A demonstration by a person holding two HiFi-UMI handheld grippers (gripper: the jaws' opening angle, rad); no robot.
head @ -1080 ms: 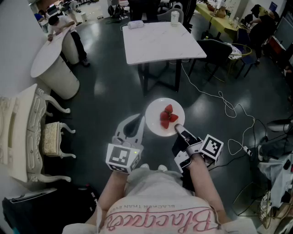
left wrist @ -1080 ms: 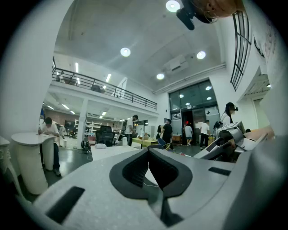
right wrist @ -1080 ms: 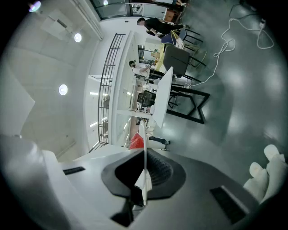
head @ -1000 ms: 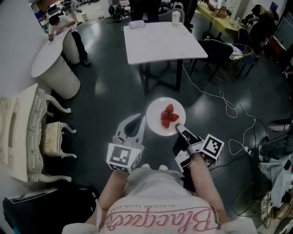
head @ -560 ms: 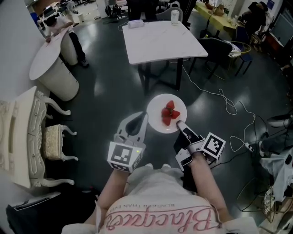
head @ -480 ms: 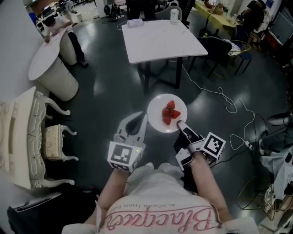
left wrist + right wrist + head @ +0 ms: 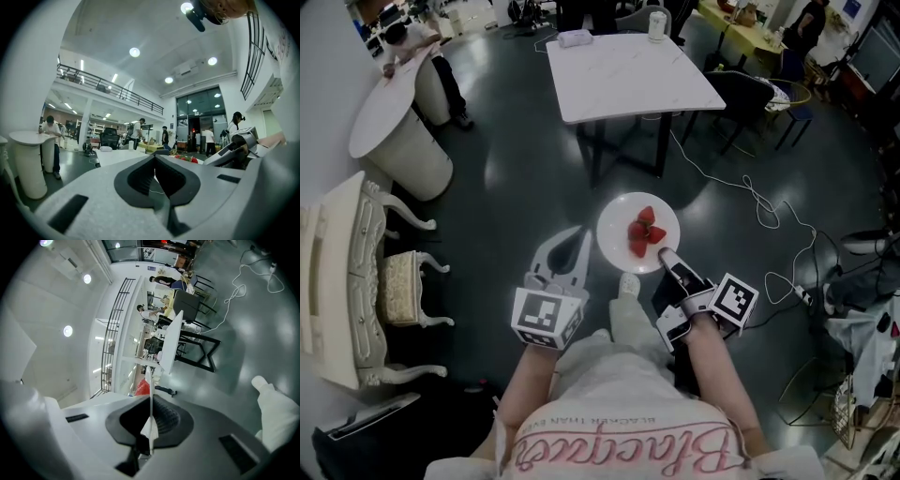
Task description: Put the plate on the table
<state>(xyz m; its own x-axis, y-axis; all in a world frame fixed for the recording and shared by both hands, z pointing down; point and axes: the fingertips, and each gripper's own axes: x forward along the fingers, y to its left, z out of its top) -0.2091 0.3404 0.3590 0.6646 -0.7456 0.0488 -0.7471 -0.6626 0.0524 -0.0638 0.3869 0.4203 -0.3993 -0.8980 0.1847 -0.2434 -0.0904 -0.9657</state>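
A white plate [image 7: 619,229] with red strawberries [image 7: 644,232] on it is held in the air above the dark floor. My right gripper [image 7: 664,257] is shut on the plate's near rim; in the right gripper view the plate [image 7: 149,394] shows edge-on between the jaws, with the strawberries [image 7: 143,388] beyond. My left gripper [image 7: 572,244] hangs just left of the plate, shut, with nothing in it [image 7: 154,176]. The square white table [image 7: 628,66] stands ahead across the floor.
A chair [image 7: 741,103] stands right of the table, and cables [image 7: 759,202] trail over the floor on the right. A round white table [image 7: 394,112] and an ornate white chair [image 7: 356,272] stand on the left. A shoe [image 7: 629,285] shows below the plate. People work in the background.
The table, the plate and both grippers have shifted a little in the view as the person moved. One shoe now shows below the plate. Both grips are unchanged.
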